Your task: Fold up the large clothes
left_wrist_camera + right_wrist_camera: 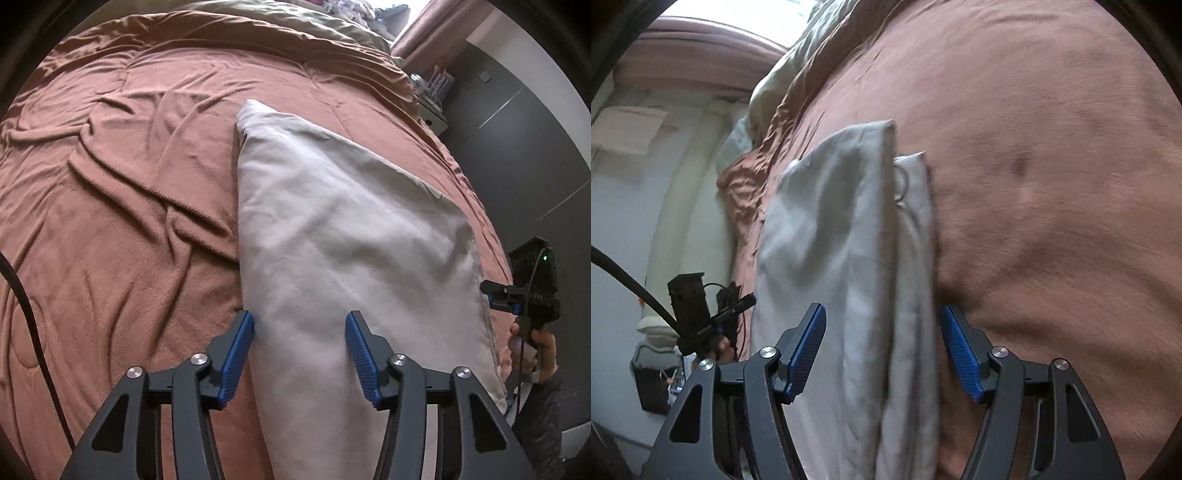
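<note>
A rumpled rust-brown blanket (129, 192) covers the bed, with an olive quilt (295, 22) bunched at its far end and dark wall panels (517, 122) beyond the bed's right edge. The pale grey garment (332, 229) lies folded lengthwise along that right side. The left gripper (299, 325) hovers over the garment's near end with jaws apart, cloth between them but not pinched, and the right gripper (882, 317) straddles the layered fold with jaws equally apart, gripping nothing.
</note>
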The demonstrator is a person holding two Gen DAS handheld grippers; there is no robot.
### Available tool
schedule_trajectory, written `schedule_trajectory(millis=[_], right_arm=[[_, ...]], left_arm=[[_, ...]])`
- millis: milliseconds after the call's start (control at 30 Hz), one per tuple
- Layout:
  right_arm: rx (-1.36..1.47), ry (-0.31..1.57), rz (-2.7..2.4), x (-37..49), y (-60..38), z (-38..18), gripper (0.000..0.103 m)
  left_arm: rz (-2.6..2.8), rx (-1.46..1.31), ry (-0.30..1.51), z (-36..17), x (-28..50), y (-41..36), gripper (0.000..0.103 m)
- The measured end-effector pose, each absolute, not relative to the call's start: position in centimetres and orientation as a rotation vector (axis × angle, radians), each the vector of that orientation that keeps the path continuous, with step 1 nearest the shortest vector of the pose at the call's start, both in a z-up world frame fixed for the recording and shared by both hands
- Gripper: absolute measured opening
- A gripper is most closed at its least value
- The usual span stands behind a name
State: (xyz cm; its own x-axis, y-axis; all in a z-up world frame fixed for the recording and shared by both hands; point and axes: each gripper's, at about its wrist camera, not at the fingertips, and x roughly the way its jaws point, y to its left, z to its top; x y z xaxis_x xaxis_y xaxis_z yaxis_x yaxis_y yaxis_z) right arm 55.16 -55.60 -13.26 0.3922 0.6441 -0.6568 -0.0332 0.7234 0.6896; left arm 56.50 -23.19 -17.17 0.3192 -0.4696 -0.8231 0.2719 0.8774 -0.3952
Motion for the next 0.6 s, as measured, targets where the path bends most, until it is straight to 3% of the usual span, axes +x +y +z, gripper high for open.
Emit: schedule_trajectory(millis=[333,500,600], right_arm=[[0.676,1.086,0.531,60.8,-55.0,-15.8,0.061],[0.647,1.086,0.492,59.5,-55.1,-15.7,0.024],[0.610,1.053,0.466,58.0,-54.5,-14.2,0.014]], left_arm=[[-0.485,-0.260,1.189,-19.2,57.3,-22.5,0.054],[-0.477,-0.290,1.193,-19.8,57.1,-22.8,0.055],[-0.483,-0.301,1.187,-19.3,56.8,-22.9,0.039]])
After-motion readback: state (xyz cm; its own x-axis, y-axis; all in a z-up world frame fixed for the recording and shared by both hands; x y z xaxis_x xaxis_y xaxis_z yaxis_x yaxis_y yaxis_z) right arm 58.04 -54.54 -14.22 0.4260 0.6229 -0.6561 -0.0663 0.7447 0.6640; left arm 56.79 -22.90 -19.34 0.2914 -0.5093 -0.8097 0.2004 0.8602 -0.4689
